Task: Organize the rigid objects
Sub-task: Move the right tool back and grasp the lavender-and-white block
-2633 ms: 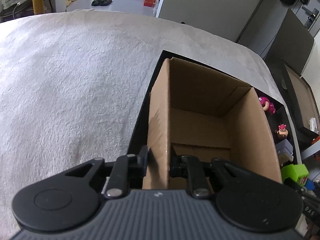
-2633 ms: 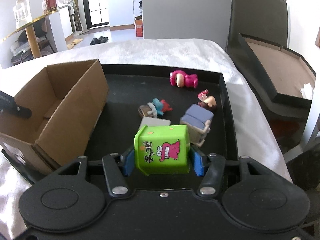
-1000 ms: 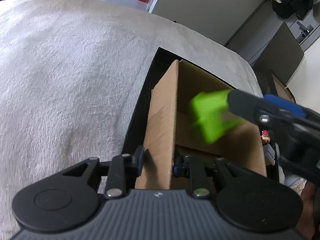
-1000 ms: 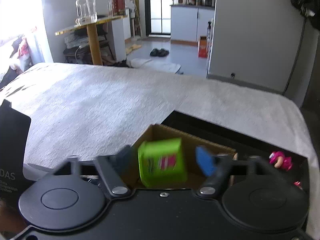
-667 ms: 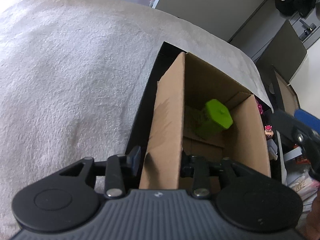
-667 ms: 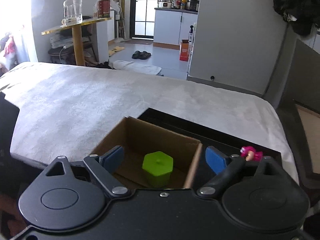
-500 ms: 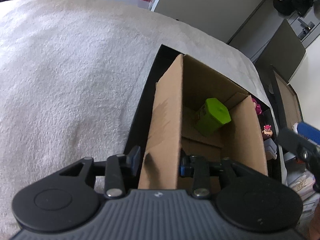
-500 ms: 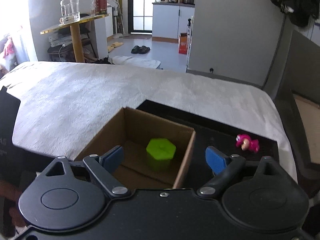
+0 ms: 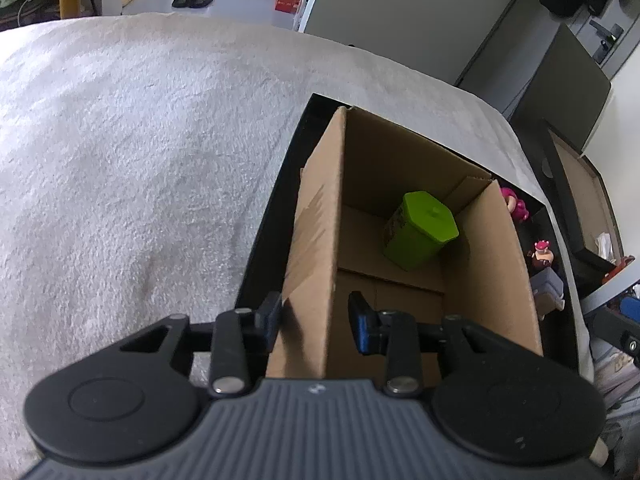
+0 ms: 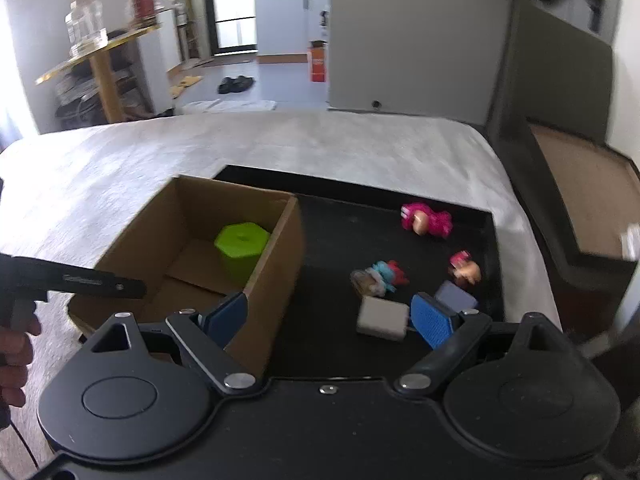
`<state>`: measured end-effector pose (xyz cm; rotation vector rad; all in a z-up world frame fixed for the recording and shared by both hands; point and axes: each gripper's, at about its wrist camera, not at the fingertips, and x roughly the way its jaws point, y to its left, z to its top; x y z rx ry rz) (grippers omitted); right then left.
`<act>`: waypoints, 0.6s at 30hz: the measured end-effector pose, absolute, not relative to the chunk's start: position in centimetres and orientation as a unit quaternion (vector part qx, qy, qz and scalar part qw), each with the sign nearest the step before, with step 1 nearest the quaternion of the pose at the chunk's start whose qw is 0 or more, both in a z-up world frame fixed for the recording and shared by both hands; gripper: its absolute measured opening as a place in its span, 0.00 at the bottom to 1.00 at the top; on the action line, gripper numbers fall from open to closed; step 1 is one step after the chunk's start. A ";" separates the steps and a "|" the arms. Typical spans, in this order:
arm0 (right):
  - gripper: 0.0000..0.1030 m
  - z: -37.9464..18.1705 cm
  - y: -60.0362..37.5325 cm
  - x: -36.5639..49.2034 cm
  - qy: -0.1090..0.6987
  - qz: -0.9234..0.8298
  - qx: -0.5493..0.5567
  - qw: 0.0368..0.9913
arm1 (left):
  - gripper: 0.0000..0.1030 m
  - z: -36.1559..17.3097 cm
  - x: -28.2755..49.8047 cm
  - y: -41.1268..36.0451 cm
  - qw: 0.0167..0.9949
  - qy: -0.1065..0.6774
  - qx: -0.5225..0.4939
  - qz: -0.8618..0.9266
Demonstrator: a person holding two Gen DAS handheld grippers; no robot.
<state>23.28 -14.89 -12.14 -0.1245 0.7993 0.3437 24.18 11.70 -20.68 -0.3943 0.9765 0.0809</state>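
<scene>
Your left gripper [image 9: 314, 322] has its jaws narrow, straddling the near wall of the cardboard box [image 9: 496, 264]; whether the pads truly pinch the wall you cannot tell, since a gap shows on the inner side. Your right gripper [image 10: 330, 314] hangs with jaws spread wide and nothing between them, over the black tray [image 10: 490, 240] beside the box. The green hexagonal container [image 10: 240, 250] sits inside the box, against its far right corner. On the tray lie the pink figure [image 10: 426, 220], a small pink-headed figure [image 10: 464, 268], a blue-and-red figure [image 10: 380, 278] and a pale block [image 10: 382, 318]. These look light, hard and stiff; the block's flat sides probably offer the surest hold, while the figures' rounded shapes may slip or roll, so take them across the body.
</scene>
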 end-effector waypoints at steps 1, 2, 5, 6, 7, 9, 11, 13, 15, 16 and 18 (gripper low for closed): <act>0.86 -12.4 -15.4 23.3 0.389 0.162 -0.055 0.905 | 0.31 -20.7 24.1 11.8 0.864 0.465 -0.187 0.039; 0.86 -12.7 -15.9 23.4 0.391 0.158 -0.051 0.905 | 0.31 -20.8 24.0 11.8 0.864 0.466 -0.187 0.038; 0.86 -13.3 -16.9 23.5 0.393 0.145 -0.054 0.906 | 0.30 -21.1 23.9 11.9 0.864 0.466 -0.189 0.039; 0.86 -13.6 -17.3 23.5 0.393 0.141 -0.053 0.907 | 0.30 -21.1 23.8 11.9 0.864 0.465 -0.187 0.039; 0.86 -13.8 -17.8 23.6 0.393 0.136 -0.050 0.908 | 0.29 -21.2 23.8 11.8 0.865 0.465 -0.186 0.040; 0.86 -14.1 -18.7 23.8 0.392 0.122 -0.041 0.911 | 0.28 -21.1 23.9 11.9 0.865 0.465 -0.185 0.040; 0.85 -14.5 -19.5 24.2 0.388 0.108 -0.032 0.915 | 0.28 -21.1 23.8 12.0 0.865 0.464 -0.188 0.041; 0.83 -14.8 -20.0 24.8 0.386 0.086 -0.020 0.918 | 0.28 -21.0 23.8 12.1 0.865 0.462 -0.189 0.040; 0.82 -14.9 -20.6 25.5 0.380 0.064 -0.005 0.923 | 0.28 -20.9 23.9 12.1 0.866 0.461 -0.188 0.040; 0.82 -15.0 -20.8 25.8 0.375 0.056 0.004 0.925 | 0.28 -20.9 24.0 12.1 0.866 0.461 -0.189 0.042; 0.82 -15.3 -21.1 26.5 0.371 0.044 0.017 0.927 | 0.28 -20.9 24.0 12.1 0.866 0.461 -0.191 0.043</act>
